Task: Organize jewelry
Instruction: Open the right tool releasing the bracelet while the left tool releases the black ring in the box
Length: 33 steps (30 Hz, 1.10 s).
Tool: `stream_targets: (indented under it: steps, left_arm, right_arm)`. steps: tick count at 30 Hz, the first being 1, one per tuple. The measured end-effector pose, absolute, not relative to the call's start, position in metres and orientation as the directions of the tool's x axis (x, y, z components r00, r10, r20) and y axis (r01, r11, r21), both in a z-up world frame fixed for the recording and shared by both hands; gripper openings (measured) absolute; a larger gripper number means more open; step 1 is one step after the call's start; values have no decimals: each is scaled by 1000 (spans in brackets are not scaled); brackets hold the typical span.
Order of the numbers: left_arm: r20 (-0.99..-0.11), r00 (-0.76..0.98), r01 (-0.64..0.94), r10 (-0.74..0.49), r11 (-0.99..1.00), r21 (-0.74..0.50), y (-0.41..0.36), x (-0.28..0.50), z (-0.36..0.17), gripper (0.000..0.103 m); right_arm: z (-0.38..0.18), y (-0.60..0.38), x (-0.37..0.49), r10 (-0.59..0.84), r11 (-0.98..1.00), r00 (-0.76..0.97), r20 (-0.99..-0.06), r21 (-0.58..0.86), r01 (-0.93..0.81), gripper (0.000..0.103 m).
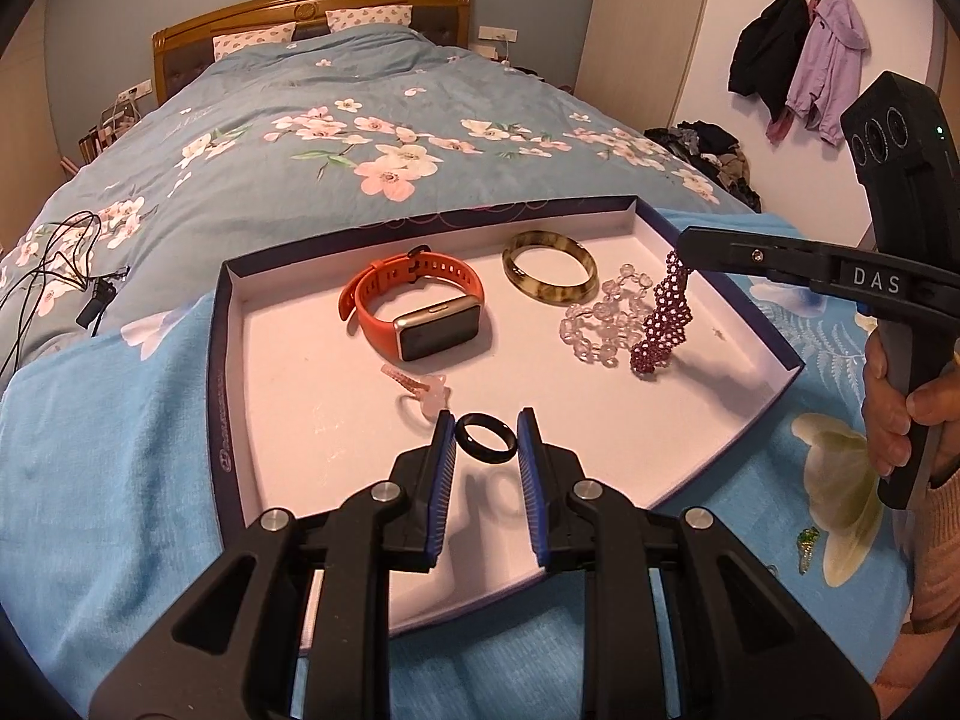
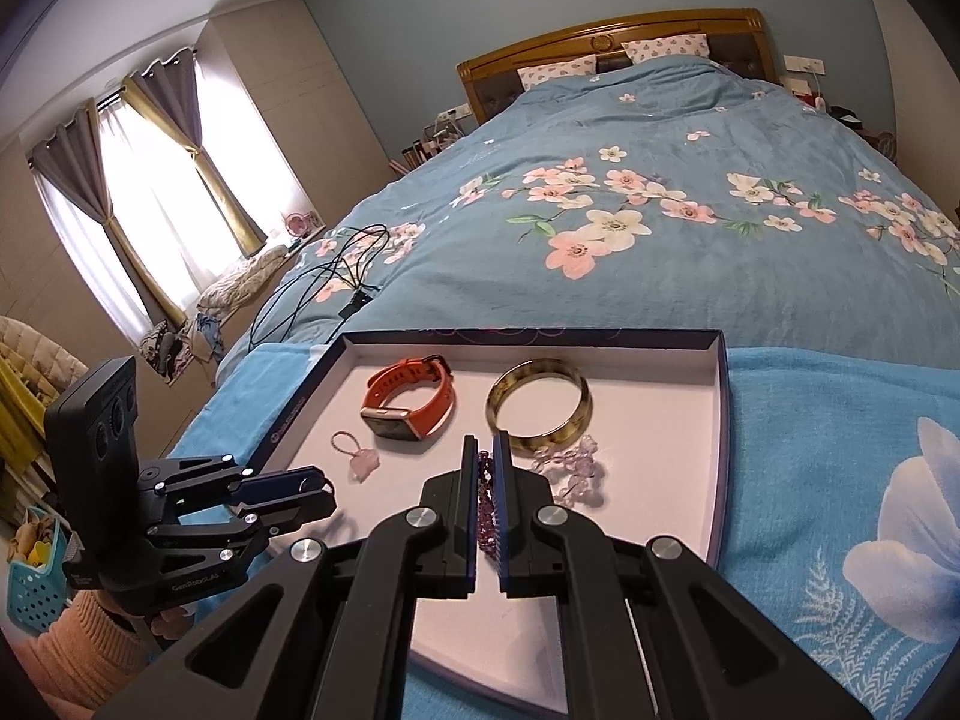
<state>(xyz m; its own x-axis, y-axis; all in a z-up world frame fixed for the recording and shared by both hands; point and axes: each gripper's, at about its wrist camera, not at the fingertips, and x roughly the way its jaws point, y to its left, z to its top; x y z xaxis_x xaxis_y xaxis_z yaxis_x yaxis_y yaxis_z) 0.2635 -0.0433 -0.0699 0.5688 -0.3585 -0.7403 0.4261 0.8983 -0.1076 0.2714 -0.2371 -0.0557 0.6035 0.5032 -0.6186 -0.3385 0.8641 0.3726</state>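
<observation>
Fingers of the left gripper [image 1: 485, 441] stood apart w/ a black ring [image 1: 486, 438] between the blue pads; whether the pads touched it, or whether it lay on the floor or hung above, couldn't be told. Its shadow fell on the white floor of the tray [image 1: 600, 420] just below. Fingers of the right gripper [image 2: 485, 480] were clamped together on a purple beaded bracelet [image 1: 663, 318], top end pinched at the tips, the rest hanging down to the tray floor near the tray's right wall.

Landmark = tray, a shallow dark-blue-walled box lid on a light blue towel [image 1: 108, 480] at the foot of the bed [image 1: 300, 138].

- Orange smartwatch [image 1: 420, 312]: tray centre, toward the far wall, strap looped, screen facing the near side.
- Mottled bangle [image 1: 549, 275]: far right part of tray, lying flat, just beside the watch.
- Clear bead bracelet [image 1: 600, 324]: bunched betw. bangle and purple bracelet, touching or nearly touching the latter.
- Pink charm on a short chain [image 1: 420, 390]: near-left part of tray, just beside the left gripper's left fingertip.
- Small green item [image 1: 807, 546]: outside tray, on the towel off the right near corner; too small to ID.
- Black cables [image 1: 60, 276]: on the bedspread, well apart from tray, off its far left corner.
</observation>
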Motion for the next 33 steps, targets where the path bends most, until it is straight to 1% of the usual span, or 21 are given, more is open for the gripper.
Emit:
stream_targets:
  steps: [12,20,24,25,26,27,28,29,33]
  left_arm:
    - [-768,555,406,-318,910,-83,-50,281,-82,21]
    - [-775,552,393,-309,916,-85,-50,288,-86,22]
    - [-769,559,388,-309,918,-87,-48,288,-84,27]
    - [-766,562,388,-311,918,-87,-48,287,-82,28]
    - [-760,570,387,-311,918,-86,-47,286,-79,30]
    - [-752,581,386,-313,919,-84,-45,283,-75,35]
    - [-744,587,387,-318,918,-87,-43,280,-72,38]
    - [-738,593,387,-322,918,-89,-42,276,-69,40]
    - [-712,631,384,-309,921,-60,-37,259,-55,40]
  right_arm:
    - [-62,-232,292,485,874,603,-634,371,-314,3]
    - [-73,-234,302,455,890,598,-660,370,-268,8]
    - [-72,-238,298,455,889,600,-658,374,-264,10]
    - [-70,-239,295,460,886,600,-654,378,-267,12]
    - [-69,-240,293,463,885,602,-650,378,-271,14]
    - [-66,-241,287,461,886,609,-645,372,-278,19]
    - [-62,-242,282,461,886,615,-640,364,-286,26]
    - [-59,-242,277,464,885,619,-634,360,-294,28]
    - [-46,-244,254,470,883,635,-613,330,-335,31]
